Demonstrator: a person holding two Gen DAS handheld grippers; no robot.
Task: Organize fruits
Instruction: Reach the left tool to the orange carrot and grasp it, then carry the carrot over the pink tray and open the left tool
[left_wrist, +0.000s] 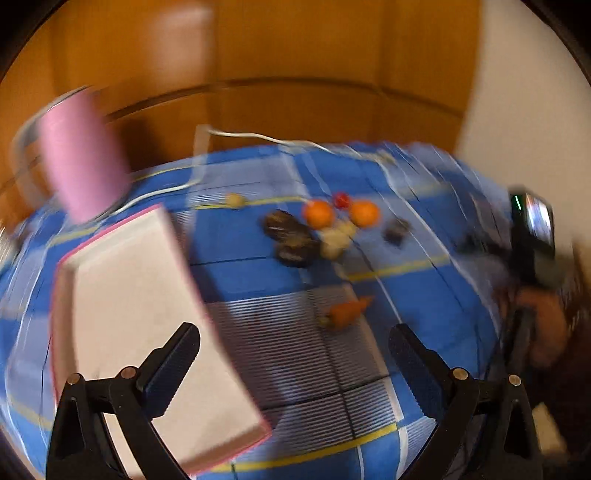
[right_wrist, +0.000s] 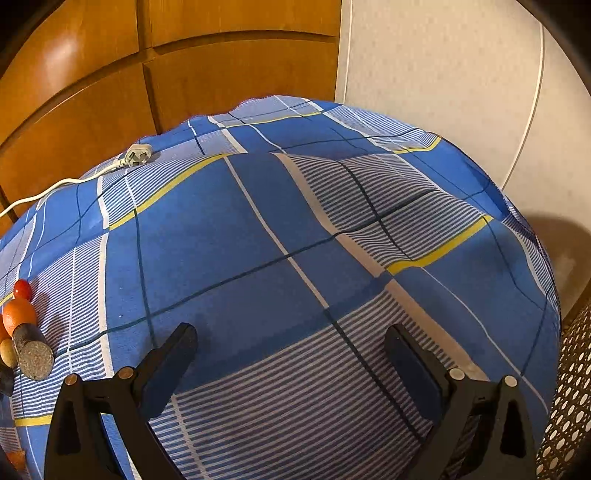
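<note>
In the blurred left wrist view, fruits lie in a cluster on the blue checked cloth (left_wrist: 240, 266): two oranges (left_wrist: 318, 213) (left_wrist: 365, 213), a small red fruit (left_wrist: 342, 199), two dark oval items (left_wrist: 286, 223), pale pieces (left_wrist: 334, 238) and a carrot (left_wrist: 347, 312) nearer me. A pink-rimmed white tray (left_wrist: 140, 325) lies at the left. My left gripper (left_wrist: 295, 354) is open and empty above the cloth, short of the carrot. My right gripper (right_wrist: 291, 354) is open and empty over bare cloth; an orange (right_wrist: 19, 312), a red fruit (right_wrist: 23, 289) and a dark cylinder (right_wrist: 31, 349) show at its far left.
A pink cylinder (left_wrist: 83, 155) stands at the back left. A white cable (left_wrist: 258, 137) with a plug (right_wrist: 137, 155) runs along the far edge. Wooden cupboard doors (right_wrist: 147, 74) and a white wall (right_wrist: 443, 92) stand behind. The other gripper and a hand (left_wrist: 532, 258) are at the right.
</note>
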